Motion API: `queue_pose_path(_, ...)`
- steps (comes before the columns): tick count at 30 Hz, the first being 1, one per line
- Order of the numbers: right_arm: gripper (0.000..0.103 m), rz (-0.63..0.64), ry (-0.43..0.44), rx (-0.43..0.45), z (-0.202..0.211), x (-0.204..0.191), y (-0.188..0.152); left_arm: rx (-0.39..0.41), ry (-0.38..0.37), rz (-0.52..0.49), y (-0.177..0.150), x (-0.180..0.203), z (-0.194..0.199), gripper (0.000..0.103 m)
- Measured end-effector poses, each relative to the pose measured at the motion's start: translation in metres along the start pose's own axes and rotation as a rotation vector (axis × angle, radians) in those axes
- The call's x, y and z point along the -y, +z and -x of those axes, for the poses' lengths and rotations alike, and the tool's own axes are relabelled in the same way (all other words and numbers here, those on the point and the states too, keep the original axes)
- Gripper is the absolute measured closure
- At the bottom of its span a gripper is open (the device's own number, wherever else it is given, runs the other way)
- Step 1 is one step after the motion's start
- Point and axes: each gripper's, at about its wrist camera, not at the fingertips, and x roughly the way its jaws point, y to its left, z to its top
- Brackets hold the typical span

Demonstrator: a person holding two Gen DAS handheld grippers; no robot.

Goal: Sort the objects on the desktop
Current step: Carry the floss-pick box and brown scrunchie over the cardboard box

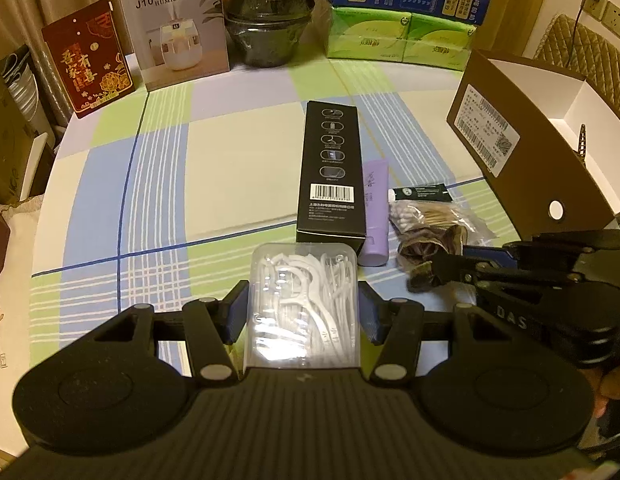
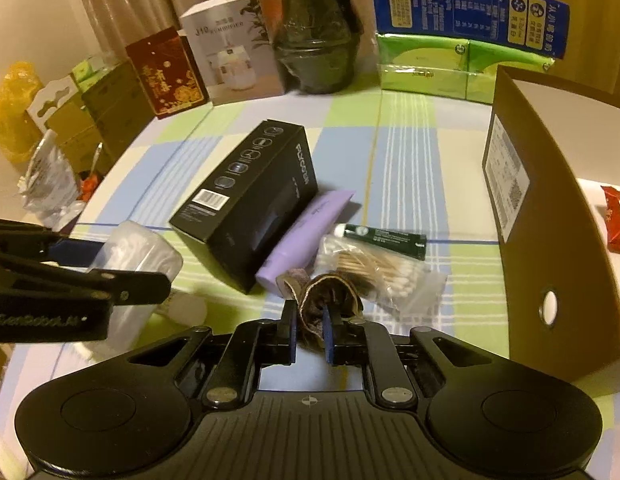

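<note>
My right gripper [image 2: 310,330] has its pads pinched tight on the brown fabric scrunchie [image 2: 323,292], which lies at six o'clock of the cotton swab bag [image 2: 379,272] and touches it. I'd lift straight up so the bag and the purple tube [image 2: 300,236] don't drag, then swing toward the brown cardboard box [image 2: 549,216] at three o'clock. My left gripper [image 1: 302,308] is part-open, clamped on the clear floss pick case [image 1: 304,304], just at six o'clock of the black carton [image 1: 329,168]; I'd hold it steady.
</note>
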Motion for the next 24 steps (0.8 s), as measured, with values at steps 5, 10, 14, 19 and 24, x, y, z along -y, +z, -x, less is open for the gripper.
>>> queue_pose_path(5, 0.093, 0.012, 0.020, 0.019, 0.023, 0.000, 0.000, 0.015, 0.006, -0.001, 0.000, 0.005, 0.011, 0.052)
queue_pose_path(10, 0.093, 0.023, 0.038, 0.045, 0.048, 0.005, -0.001, 0.039, 0.003, -0.008, 0.000, 0.016, 0.025, 0.052)
queue_pose_path(14, 0.093, 0.031, 0.050, 0.070, 0.069, 0.011, -0.001, 0.058, -0.003, -0.019, 0.002, 0.031, 0.035, 0.052)
queue_pose_path(19, 0.093, 0.029, 0.055, 0.104, 0.096, 0.027, -0.003, 0.080, -0.018, -0.042, 0.005, 0.055, 0.049, 0.052)
queue_pose_path(24, 0.093, 0.016, 0.037, 0.136, 0.122, 0.049, -0.005, 0.104, -0.042, -0.068, 0.011, 0.084, 0.057, 0.052)
